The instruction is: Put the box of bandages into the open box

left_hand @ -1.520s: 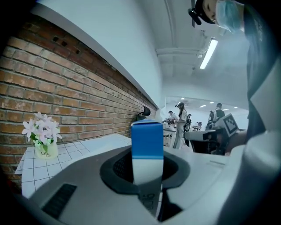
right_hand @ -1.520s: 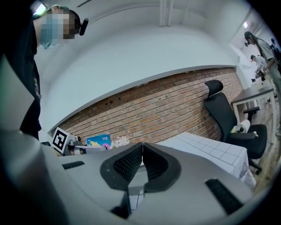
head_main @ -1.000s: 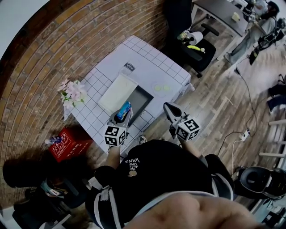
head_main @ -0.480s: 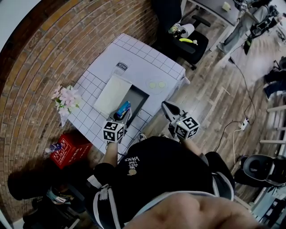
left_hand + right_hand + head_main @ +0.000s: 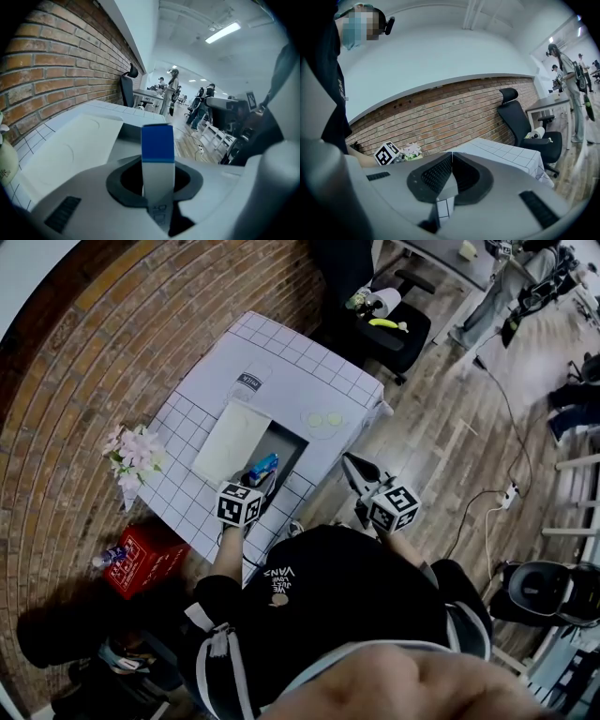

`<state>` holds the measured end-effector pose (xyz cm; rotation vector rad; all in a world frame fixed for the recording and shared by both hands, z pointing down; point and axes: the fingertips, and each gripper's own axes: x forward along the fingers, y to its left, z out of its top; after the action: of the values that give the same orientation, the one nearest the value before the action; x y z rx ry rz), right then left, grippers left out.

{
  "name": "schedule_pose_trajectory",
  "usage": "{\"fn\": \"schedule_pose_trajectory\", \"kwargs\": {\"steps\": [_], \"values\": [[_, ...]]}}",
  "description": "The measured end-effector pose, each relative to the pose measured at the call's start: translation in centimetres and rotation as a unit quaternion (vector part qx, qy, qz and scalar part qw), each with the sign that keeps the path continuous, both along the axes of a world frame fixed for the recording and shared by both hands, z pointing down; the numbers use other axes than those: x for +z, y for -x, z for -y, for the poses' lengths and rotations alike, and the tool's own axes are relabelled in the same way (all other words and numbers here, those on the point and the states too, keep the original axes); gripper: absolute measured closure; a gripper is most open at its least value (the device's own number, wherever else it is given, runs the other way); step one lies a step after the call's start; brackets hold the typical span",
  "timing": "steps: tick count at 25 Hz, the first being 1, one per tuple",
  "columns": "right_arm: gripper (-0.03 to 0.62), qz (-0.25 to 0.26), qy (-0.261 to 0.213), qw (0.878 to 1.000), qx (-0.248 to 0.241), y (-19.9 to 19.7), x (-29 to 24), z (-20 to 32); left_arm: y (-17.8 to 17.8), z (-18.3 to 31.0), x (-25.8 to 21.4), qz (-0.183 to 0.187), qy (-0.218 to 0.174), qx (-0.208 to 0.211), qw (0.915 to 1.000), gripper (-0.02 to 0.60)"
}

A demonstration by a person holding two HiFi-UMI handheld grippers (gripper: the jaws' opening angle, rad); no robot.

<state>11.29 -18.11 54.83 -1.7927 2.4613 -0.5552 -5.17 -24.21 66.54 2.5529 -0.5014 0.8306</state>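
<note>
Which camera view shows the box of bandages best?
The left gripper view: the box of bandages is large and central, held by the left hand-held gripper. The head view shows it as a small blue shape at the open box. The right gripper view misses it.

1. One table (image 5: pixel 300 367)
2. One open box (image 5: pixel 292 448), one box of bandages (image 5: pixel 262 466)
3. Two grippers: left gripper (image 5: pixel 258 476), right gripper (image 5: pixel 350 463)
4. One flower bunch (image 5: pixel 131 451), one red crate (image 5: pixel 141 557), both left
5. One black chair (image 5: pixel 389 329), far right
</note>
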Motion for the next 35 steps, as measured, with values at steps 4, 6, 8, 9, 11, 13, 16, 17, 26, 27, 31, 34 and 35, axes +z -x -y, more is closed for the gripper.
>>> {"fn": "schedule_pose_trajectory", "kwargs": {"steps": [4,6,8,9,11,13,16,17,26,27,31,34,35], "values": [[0.592,-0.001,-0.001,1.0,0.005,-0.5,-0.1,0.1,-0.6,-0.2,1.0,0.015,0.028,0.029,0.9991,0.497],[0.592,-0.002,-0.002,1.0,0.008,-0.8,-0.2,0.1,-0.8,0.0,1.3,0.016,0.038,0.036,0.9985,0.497],[0.592,-0.003,-0.003,1.0,0.012,-1.1,-0.3,0.1,-1.1,0.2,1.4,0.017,0.042,0.042,0.9981,0.497],[0.592,-0.003,-0.003,1.0,0.013,-1.2,-0.3,0.1,-1.3,0.3,1.5,0.018,0.043,0.046,0.9979,0.497],[0.592,-0.004,-0.003,1.0,0.016,-1.4,-0.3,0.1,-1.7,0.4,1.6,0.018,0.043,0.053,0.9975,0.497],[0.592,-0.005,-0.003,1.0,0.019,-1.6,-0.4,0.1,-2.1,0.3,1.8,0.018,0.044,0.059,0.9971,0.497],[0.592,-0.007,-0.003,1.0,0.023,-1.7,-0.4,0.0,-2.6,0.2,2.2,0.019,0.044,0.066,0.9967,0.497],[0.592,-0.007,-0.003,1.0,0.024,-1.8,-0.4,0.0,-2.8,0.3,2.3,0.02,0.042,0.067,0.9966,0.497],[0.592,-0.006,0.005,0.999,0.031,-2.0,0.1,-0.3,-3.1,1.2,2.9,0.026,0.024,0.058,0.9977,0.483],[0.592,-0.006,0.005,0.999,0.032,-2.0,0.2,-0.2,-3.1,1.2,2.9,0.026,0.023,0.058,0.9977,0.48],[0.592,-0.006,0.005,0.999,0.033,-2.0,0.2,-0.2,-3.0,1.5,3.0,0.034,0.009,0.057,0.9978,0.462],[0.592,-0.005,0.004,0.999,0.033,-1.9,0.1,-0.1,-2.9,1.8,2.9,0.034,0.001,0.05,0.9982,0.424],[0.592,-0.006,0.004,0.999,0.033,-1.9,0.1,0.0,-2.9,1.9,2.8,0.033,0.0,0.048,0.9983,0.417]]}}
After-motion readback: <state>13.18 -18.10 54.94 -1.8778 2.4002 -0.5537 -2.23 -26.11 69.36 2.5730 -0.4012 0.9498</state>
